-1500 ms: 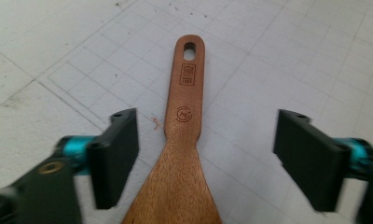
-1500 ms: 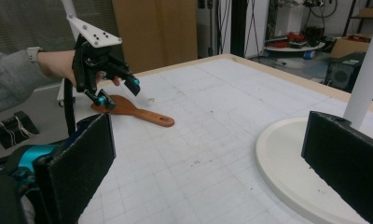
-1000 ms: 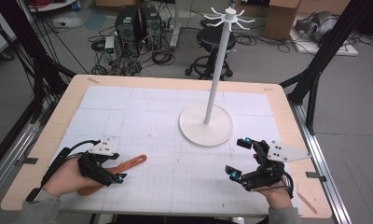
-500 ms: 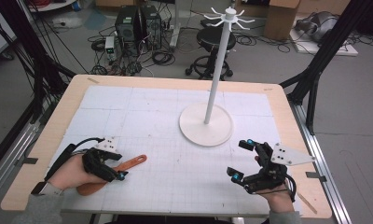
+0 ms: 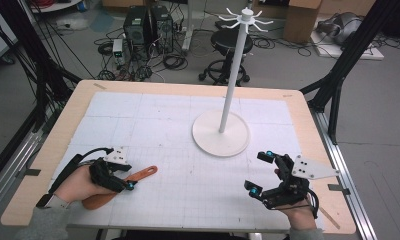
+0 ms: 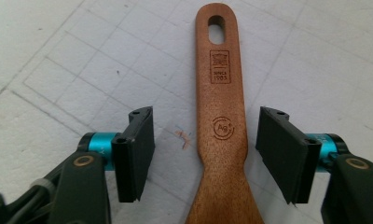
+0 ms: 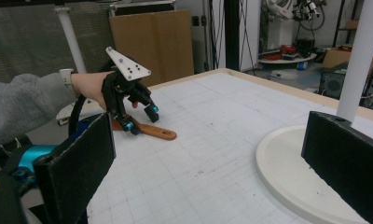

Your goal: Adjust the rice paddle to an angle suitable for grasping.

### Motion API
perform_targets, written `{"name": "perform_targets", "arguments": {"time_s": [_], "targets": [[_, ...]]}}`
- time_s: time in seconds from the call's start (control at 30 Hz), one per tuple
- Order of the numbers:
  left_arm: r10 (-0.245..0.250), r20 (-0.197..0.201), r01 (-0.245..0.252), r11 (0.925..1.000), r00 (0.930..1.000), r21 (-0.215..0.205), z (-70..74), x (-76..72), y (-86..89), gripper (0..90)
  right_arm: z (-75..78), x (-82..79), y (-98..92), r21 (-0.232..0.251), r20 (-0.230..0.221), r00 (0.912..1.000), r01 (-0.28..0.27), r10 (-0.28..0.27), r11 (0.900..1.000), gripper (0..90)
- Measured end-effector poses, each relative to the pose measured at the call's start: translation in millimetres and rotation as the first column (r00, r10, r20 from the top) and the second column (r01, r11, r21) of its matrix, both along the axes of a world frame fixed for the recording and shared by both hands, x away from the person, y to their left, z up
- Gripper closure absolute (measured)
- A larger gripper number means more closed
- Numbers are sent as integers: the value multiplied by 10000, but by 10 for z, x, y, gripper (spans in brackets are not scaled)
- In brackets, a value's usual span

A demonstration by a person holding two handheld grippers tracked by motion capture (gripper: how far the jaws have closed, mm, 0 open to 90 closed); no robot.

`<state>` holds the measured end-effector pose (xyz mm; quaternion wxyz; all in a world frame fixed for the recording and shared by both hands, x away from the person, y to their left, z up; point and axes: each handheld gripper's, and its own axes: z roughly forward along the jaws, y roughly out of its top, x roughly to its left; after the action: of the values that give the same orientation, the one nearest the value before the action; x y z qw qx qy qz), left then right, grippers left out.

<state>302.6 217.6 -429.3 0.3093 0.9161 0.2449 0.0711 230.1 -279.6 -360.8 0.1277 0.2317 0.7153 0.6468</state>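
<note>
A brown wooden spatula [image 5: 144,174] lies flat on the white grid mat at the front left, its handle with a hanging hole pointing right. My left gripper [image 5: 125,180] is low over it. In the left gripper view the handle [image 6: 222,107] runs up between the two pads [image 6: 137,149], with a gap on each side. These jaws have just been closing, and the left gripper [image 6: 208,121] is still open around the handle. My right gripper [image 5: 259,172] rests at the front right, open and with nothing in it. The right gripper view [image 7: 208,154] looks across at the left gripper [image 7: 140,119] and the spatula [image 7: 159,133].
A white hanger stand [image 5: 220,135] with a round base and a tall pole topped with hooks stands right of the table's middle; its base [image 7: 292,163] is close to the right gripper. The wooden table rim [image 5: 308,125] frames the mat.
The left gripper's jaws have narrowed around the spatula handle, and the hand has edged slightly right along it. The right gripper and the spatula have stayed where they were.
</note>
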Motion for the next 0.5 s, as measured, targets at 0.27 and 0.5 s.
{"name": "perform_targets", "arguments": {"time_s": [0.27,0.5], "targets": [[-211,192,207,9996,9996,189,20,-38,-38,479,-7,4,-8,-10,-30,10000,38,-38,10000,18],[-421,141,418,9989,9990,212,32,-52,-45,590,-9,10,-21,4,-29,10000,44,-44,10000,18]]}}
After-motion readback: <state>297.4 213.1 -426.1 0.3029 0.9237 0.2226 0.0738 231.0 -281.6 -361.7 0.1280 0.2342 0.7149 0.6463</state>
